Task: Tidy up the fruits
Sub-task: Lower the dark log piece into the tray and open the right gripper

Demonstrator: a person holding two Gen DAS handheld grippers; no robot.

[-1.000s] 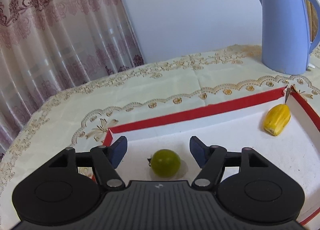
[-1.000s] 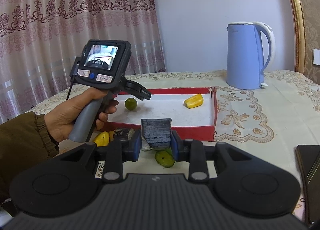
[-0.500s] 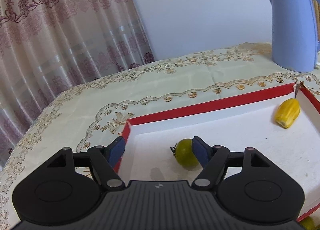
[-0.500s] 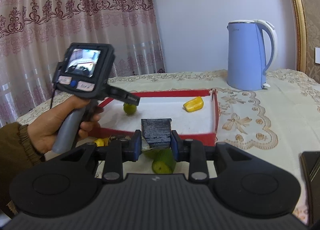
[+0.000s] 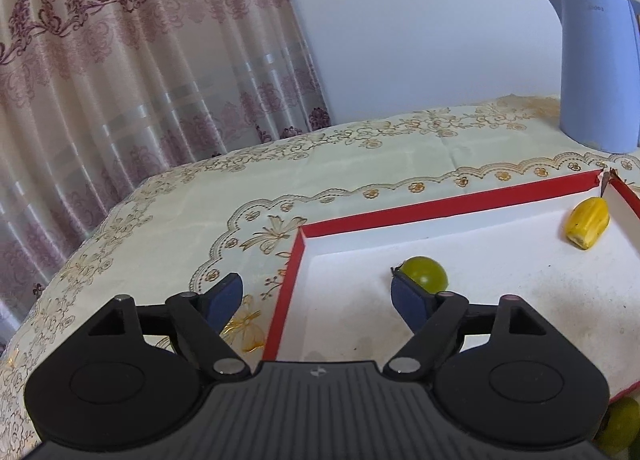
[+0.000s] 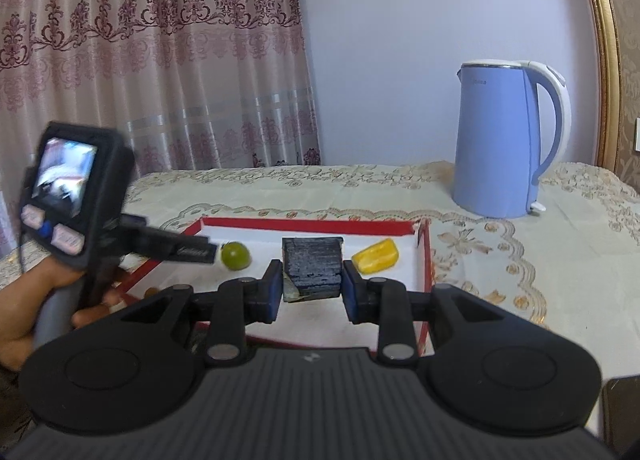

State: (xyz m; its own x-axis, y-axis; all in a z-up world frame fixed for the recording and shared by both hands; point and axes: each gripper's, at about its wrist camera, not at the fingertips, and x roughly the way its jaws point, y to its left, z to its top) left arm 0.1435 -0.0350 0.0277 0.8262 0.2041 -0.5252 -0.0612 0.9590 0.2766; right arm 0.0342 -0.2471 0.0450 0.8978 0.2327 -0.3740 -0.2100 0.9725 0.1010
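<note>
The table (image 6: 500, 244) under its cream embroidered cloth carries the blue kettle (image 6: 500, 140) at the back and, nearer me, the shallow red-rimmed tray (image 5: 440, 207) with a white floor. Two fruits lie in the tray, well apart: a yellow fruit (image 5: 587, 221) in the far right corner, close to the rim, and a round green fruit (image 5: 425, 271) toward the left side. My left tongs (image 5: 318, 302) are spreading wider with nothing between the pads; one finger hangs outside the tray's left wall, the other sits just in front of the green fruit. My right tongs (image 6: 312, 286) are pressed onto a dark block-like piece (image 6: 313, 266) above the tray's near part; I cannot tell what it is. More green fruit (image 5: 618, 428) lies outside the tray's near edge.
</note>
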